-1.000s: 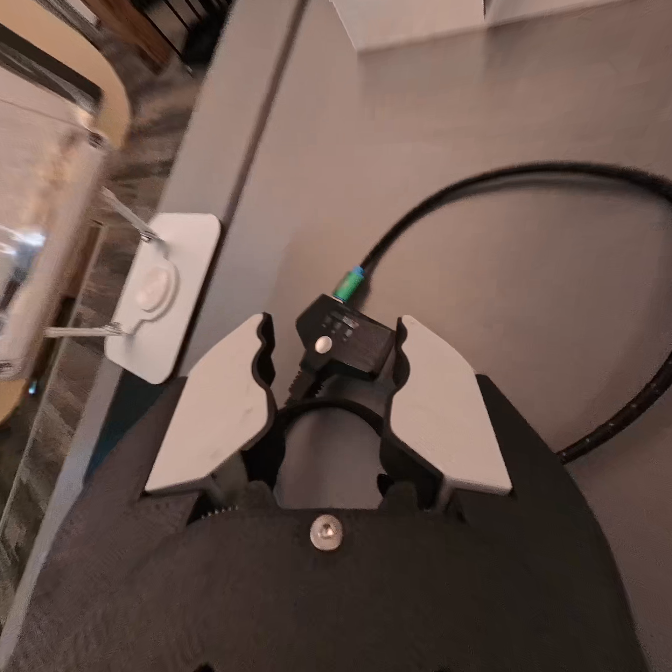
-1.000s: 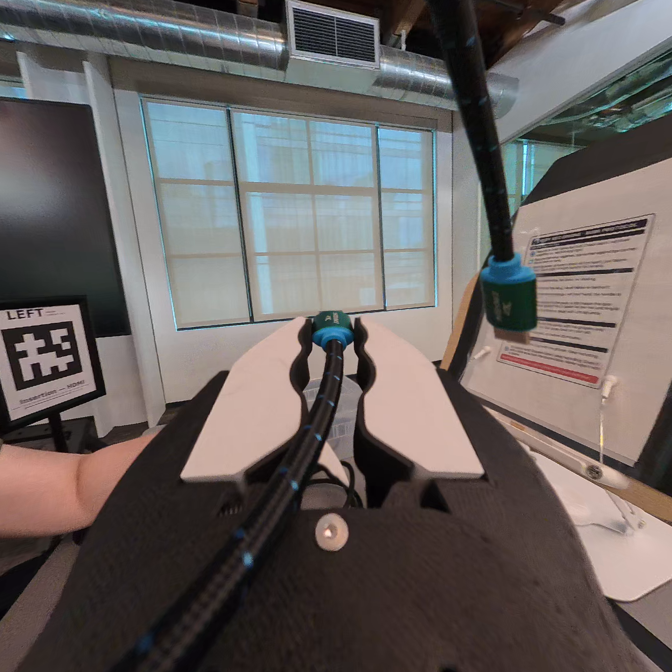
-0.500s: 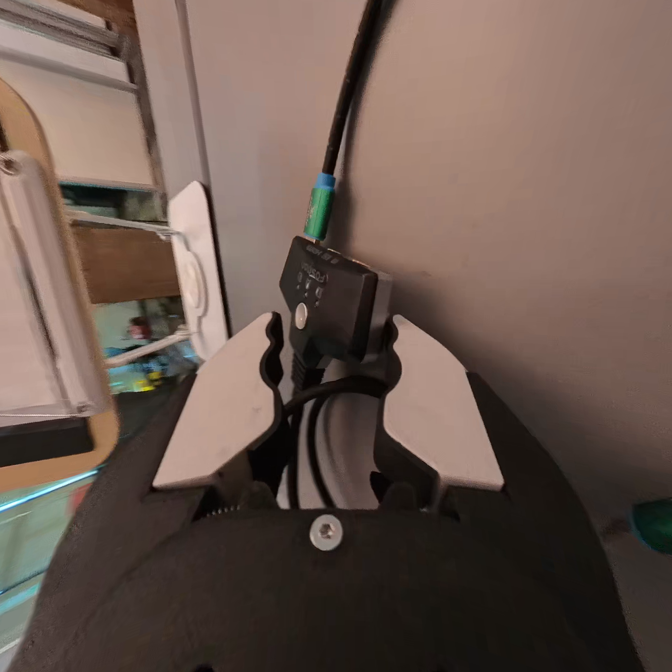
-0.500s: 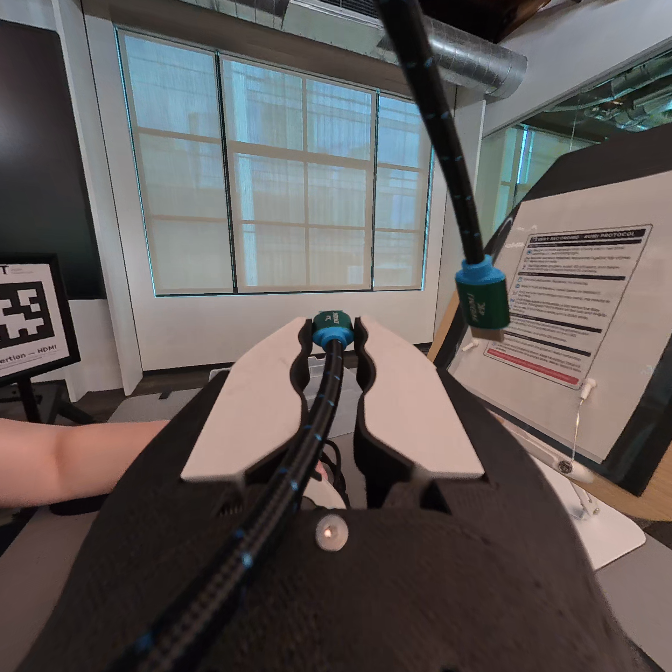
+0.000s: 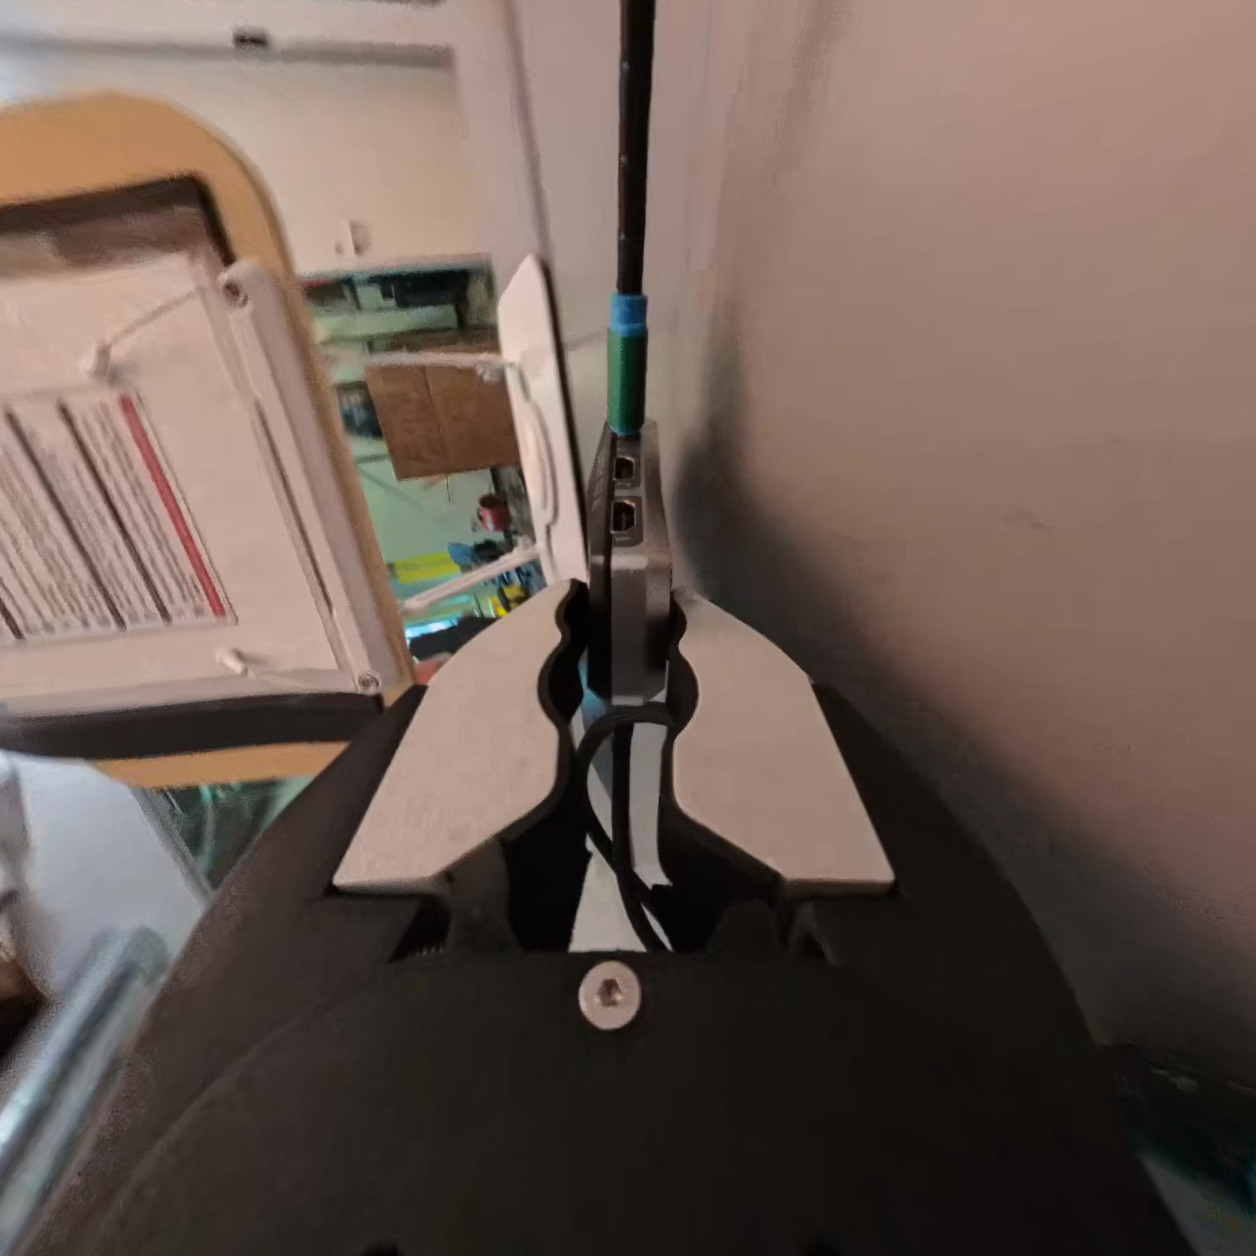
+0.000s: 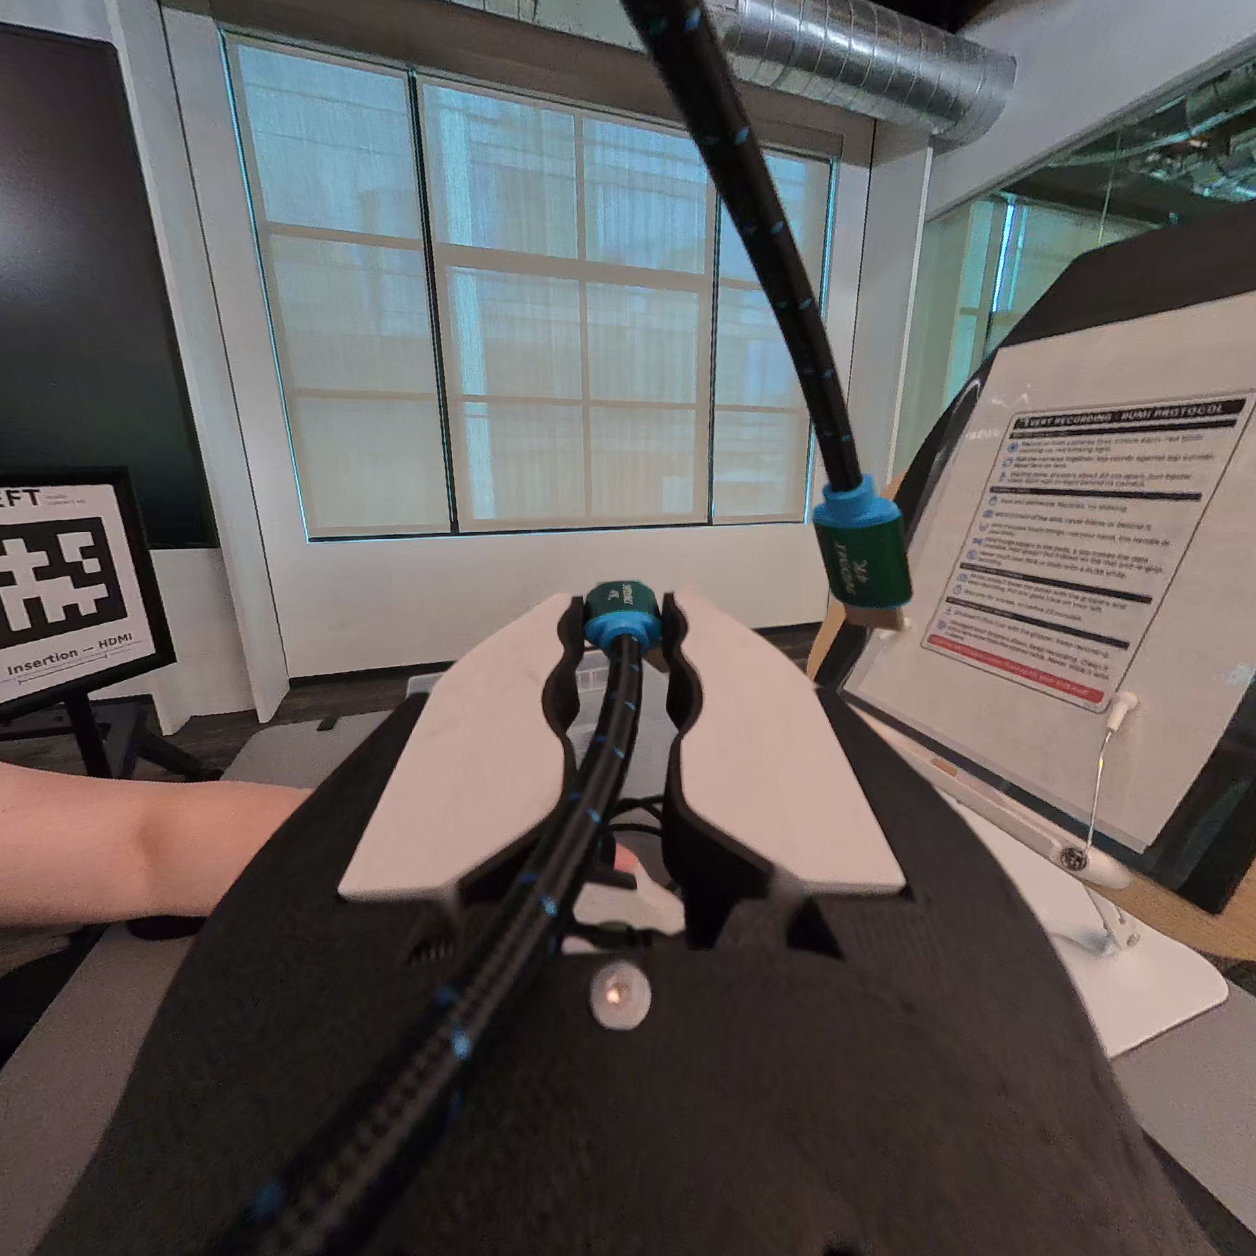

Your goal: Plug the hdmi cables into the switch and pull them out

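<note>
In the left wrist view my left gripper (image 5: 629, 612) is shut on the dark HDMI switch (image 5: 629, 544), held edge-on beside the grey table surface (image 5: 951, 476). Two empty ports (image 5: 624, 522) show on the switch's edge. A green plug with a blue collar (image 5: 625, 374) sits in the switch's far end, its black cable (image 5: 632, 136) running away. In the right wrist view my right gripper (image 6: 622, 612) is shut on a green HDMI plug (image 6: 620, 608), its braided cable (image 6: 591, 781) running back over the gripper. A second green plug (image 6: 863, 554) hangs free in the air on a braided cable (image 6: 768, 238), upper right.
A white stand with a printed sheet (image 6: 1060, 578) is at the right, also seen in the left wrist view (image 5: 136, 476). A marker sign on a stand (image 6: 61, 584) and a person's forearm (image 6: 136, 849) are at the left. Windows (image 6: 544, 306) fill the background.
My left gripper closed on the switch and rolled it from lying flat to edge-on, lifted from the table. My right gripper kept its plug; the hanging plug swung a little.
</note>
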A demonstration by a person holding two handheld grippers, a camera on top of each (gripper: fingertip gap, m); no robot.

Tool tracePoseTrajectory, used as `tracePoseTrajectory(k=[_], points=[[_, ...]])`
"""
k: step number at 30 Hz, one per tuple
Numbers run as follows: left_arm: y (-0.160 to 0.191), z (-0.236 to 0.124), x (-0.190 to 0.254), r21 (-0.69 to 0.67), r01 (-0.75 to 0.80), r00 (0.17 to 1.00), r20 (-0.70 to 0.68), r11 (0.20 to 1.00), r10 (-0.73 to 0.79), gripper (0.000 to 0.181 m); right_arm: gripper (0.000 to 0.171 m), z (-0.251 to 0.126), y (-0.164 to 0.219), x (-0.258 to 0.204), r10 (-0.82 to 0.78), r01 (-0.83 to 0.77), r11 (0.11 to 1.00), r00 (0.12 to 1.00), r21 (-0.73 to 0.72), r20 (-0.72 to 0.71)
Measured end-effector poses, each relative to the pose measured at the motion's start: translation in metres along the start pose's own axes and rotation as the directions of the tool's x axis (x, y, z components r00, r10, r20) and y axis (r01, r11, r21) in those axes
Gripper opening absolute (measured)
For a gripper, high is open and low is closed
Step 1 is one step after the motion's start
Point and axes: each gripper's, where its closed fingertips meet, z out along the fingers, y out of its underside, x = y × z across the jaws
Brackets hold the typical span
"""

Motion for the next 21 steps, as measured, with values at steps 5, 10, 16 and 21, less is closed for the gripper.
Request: tracePoseTrajectory(k=[5, 10, 16, 21], points=[[0.010, -0.020, -0.051, 0.044, 0.287, 0.955, 0.069, 0.957, -0.290, 0.022, 0.022, 0.007, 0.022, 0.008, 0.027, -0.029, 0.997, 0.999, -0.074, -0.024], [0.008, -0.054, -0.094, 0.182, 0.361, 0.908, 0.154, 0.915, -0.389, 0.022, 0.022, 0.007, 0.021, 0.009, -0.016, 0.012, 0.995, 0.999, -0.095, -0.049], [0.015, -0.074, -0.121, 0.224, 0.350, 0.879, 0.255, 0.909, -0.402, 0.022, 0.022, -0.011, -0.010, 0.013, -0.089, 0.086, 0.996, 0.987, -0.029, -0.133], [0.030, -0.085, -0.141, 0.267, 0.422, 0.820, 0.294, 0.866, -0.490, 0.021, 0.022, -0.024, -0.018, 0.025, -0.127, 0.127, 0.992, 0.967, -0.015, -0.223]])
